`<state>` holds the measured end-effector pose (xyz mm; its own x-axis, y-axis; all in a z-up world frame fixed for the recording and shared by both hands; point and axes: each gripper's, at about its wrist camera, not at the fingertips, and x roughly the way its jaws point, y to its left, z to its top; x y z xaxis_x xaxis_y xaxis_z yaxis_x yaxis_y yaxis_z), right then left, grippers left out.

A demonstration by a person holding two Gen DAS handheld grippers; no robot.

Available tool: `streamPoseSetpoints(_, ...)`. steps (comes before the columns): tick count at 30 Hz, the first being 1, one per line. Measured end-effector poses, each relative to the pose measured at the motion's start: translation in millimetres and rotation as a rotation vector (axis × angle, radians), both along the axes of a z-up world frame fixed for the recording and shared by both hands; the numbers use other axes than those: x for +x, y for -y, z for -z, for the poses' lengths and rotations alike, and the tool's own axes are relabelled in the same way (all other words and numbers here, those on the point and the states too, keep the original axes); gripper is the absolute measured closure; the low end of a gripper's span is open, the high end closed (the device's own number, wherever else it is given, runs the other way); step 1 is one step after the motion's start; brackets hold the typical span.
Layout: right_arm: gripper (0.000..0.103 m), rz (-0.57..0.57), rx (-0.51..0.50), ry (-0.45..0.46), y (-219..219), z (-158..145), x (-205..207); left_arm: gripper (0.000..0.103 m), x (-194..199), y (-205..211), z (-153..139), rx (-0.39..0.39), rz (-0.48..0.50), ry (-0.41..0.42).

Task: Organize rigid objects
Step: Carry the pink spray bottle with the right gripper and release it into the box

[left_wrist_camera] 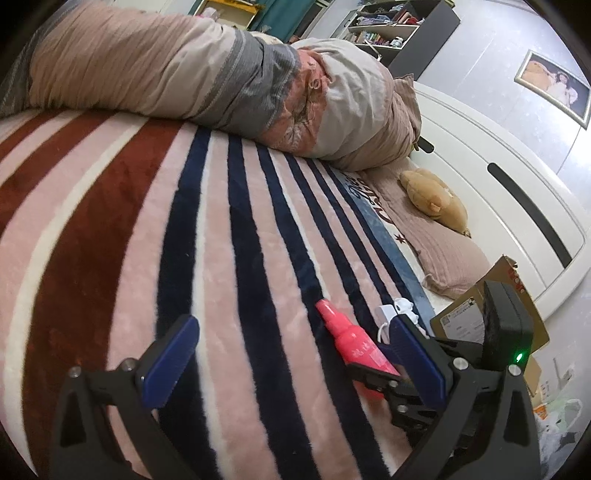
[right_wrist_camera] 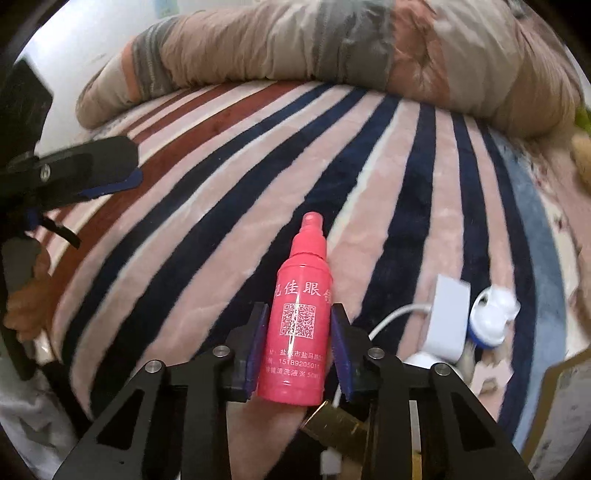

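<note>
Your right gripper (right_wrist_camera: pixel 297 343) is clamped on the pink spray bottle (right_wrist_camera: pixel 299 317): both blue pads (right_wrist_camera: pixel 340 350) press its sides near the lower body. The bottle's long axis runs along the fingers, nozzle pointing forward toward the rolled quilt (right_wrist_camera: pixel 295 48), base toward the camera, held above the striped blanket (right_wrist_camera: pixel 388 177). Your left gripper (left_wrist_camera: pixel 291 362) has its jaws wide apart with nothing between them, over the blanket's pink and navy stripes. The right wrist view gives you the label: white Chinese characters, a QR code, a line starting 15189205011, and "50ml" at the bottom; the remaining print is too small or curved away to read. The left wrist view shows the same bottle (left_wrist_camera: pixel 351 343) from the side, nozzle aimed up and left across the stripes, label unreadable there. Only the right view shows the white charger block (right_wrist_camera: pixel 448 317) with its cable, a small white and blue item (right_wrist_camera: pixel 491 317) just beside it, and a brass padlock (right_wrist_camera: pixel 336 424) below the bottle's base. Only the left view shows the cardboard box (left_wrist_camera: pixel 513 295) at the bed edge with red lettering I cannot make out, the tan plush toy (left_wrist_camera: pixel 436 199) on the mauve pillow (left_wrist_camera: pixel 443 254), the white headboard (left_wrist_camera: pixel 498 155), a framed picture (left_wrist_camera: pixel 554 85) and a bookshelf (left_wrist_camera: pixel 388 29). The blanket's blue border carries script lettering, only partly legible. The right view is motion-blurred at its edges.
</note>
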<state>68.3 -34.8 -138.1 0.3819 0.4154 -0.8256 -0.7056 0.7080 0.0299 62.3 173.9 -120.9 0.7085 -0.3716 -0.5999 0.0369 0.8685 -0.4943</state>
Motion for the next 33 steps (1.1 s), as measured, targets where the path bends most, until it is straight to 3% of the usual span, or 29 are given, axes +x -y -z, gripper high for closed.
streamPoseSetpoints(2,0.075,-0.01,-0.017,0.03,-3.4,-1.2,-2.2,0.001,0.7,3.2,1.0,-0.005,0.016,-0.001)
streamPoseSetpoints(7,0.076,-0.064,0.061,0.089,-3.2,-25.1,-17.9,0.001,0.1,11.6,-4.6,-0.041,0.05,-0.001)
streamPoseSetpoints(14,0.076,-0.141,0.211,0.171,9.2,-74.5,-51.5,0.003,-26.0,40.0,-55.2,-0.147,0.141,0.098)
streamPoseSetpoints(16,0.076,-0.148,0.272,0.195,21.2,-92.2,-62.3,0.008,-33.7,54.0,-75.2,-0.154,0.17,0.127)
streamPoseSetpoints(18,0.076,-0.16,0.331,0.233,36.5,-112.7,-74.2,0.021,-39.5,69.3,-95.4,-0.151,0.205,0.155)
streamPoseSetpoints(21,0.076,-0.149,0.396,0.288,63.2,-137.2,-88.3,0.038,-48.1,92.6,-123.6,-0.117,0.236,0.194)
streamPoseSetpoints(24,0.076,-0.114,0.464,0.329,96.5,-157.9,-97.0,0.056,-53.8,123.8,-151.2,-0.02,0.24,0.214)
streamPoseSetpoints(33,0.076,0.0,0.6,0.398,205.7,-179.7,-108.6,0.058,-39.4,236.8,-192.0,0.096,0.377,0.254)
